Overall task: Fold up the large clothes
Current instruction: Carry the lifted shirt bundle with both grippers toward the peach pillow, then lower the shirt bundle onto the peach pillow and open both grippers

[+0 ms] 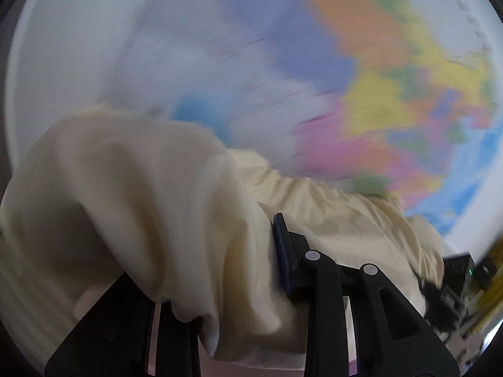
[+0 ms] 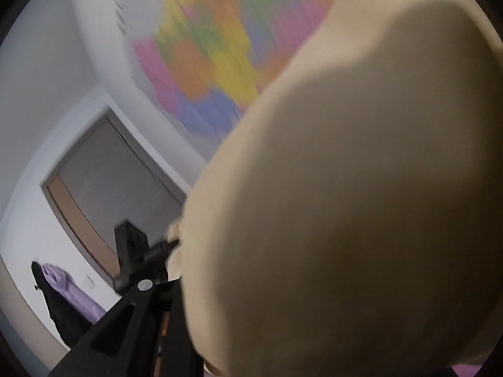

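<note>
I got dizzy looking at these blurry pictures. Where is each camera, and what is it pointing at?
Left wrist view: sits on the left hand-held gripper, looking along its black fingers at the cream garment draped over them and a blurry wall map behind.
Right wrist view: sits on the right hand-held gripper, whose black finger shows at the bottom edge; cream cloth fills the right side, with a doorway on the left.
Both views share the cream garment and the colourful map.
</note>
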